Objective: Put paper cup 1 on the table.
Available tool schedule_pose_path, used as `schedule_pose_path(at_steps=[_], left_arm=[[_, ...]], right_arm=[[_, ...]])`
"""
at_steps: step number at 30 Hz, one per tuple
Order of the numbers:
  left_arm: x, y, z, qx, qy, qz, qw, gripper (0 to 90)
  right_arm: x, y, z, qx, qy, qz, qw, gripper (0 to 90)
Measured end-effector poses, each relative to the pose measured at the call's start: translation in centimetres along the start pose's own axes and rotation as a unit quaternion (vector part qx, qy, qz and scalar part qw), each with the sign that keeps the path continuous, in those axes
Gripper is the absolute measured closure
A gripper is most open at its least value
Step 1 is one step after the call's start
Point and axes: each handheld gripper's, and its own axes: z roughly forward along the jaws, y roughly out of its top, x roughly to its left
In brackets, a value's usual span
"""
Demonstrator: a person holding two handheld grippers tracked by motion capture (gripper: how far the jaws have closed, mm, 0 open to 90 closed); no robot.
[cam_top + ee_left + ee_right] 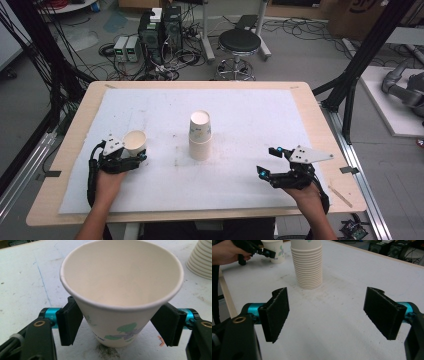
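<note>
A single paper cup with a green and purple print stands upright on the white mat at the left. My left gripper is around its lower part; in the left gripper view the cup sits between the pads, with a gap showing at the right pad, so the jaws stand open. A stack of nested paper cups stands upside down at the mat's middle, its ribbed rims facing down. My right gripper rests at the front right, open and empty, pointing towards the stack.
The white mat covers most of the wooden table. Bare mat lies between the stack and the right gripper. Behind the table are a black stool, computer boxes and floor cables.
</note>
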Motion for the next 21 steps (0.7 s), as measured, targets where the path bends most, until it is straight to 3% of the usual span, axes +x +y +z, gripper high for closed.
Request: schedule_pose_path(at_steps=[3, 6, 10, 14, 18, 21], left_arm=[[0.3, -0.1, -0.3, -0.009, -0.004, -0.019, 0.9998, 19.6], [0.5, -0.5, -1.2, -0.024, -0.014, -0.037, 0.999, 17.1], [0.7, -0.4, -3.2, -0.064, -0.013, -0.032, 0.9974, 17.0], [0.7, -0.6, -4.8, -0.087, -0.013, -0.029, 0.9957, 16.8], [0.7, -0.3, -5.9, -0.117, -0.007, -0.035, 0.9925, 16.5], [0.4, 0.3, -6.6, -0.146, -0.013, -0.037, 0.9886, 16.5]], right_arm=[[0.0, 0.0, -0.1, -0.002, -0.001, 0.0, 1.0, 21.1], [-0.1, -0.1, -0.1, -0.001, -0.003, -0.001, 1.0, 21.1], [-0.1, -0.1, -0.2, 0.0, -0.003, 0.002, 1.0, 21.1], [-0.1, -0.1, -0.2, 0.002, -0.003, 0.002, 1.0, 21.1], [-0.1, 0.0, -0.2, 0.003, -0.008, 0.002, 1.0, 21.1], [-0.2, 0.0, -0.3, 0.005, -0.016, 0.002, 0.9999, 21.1]])
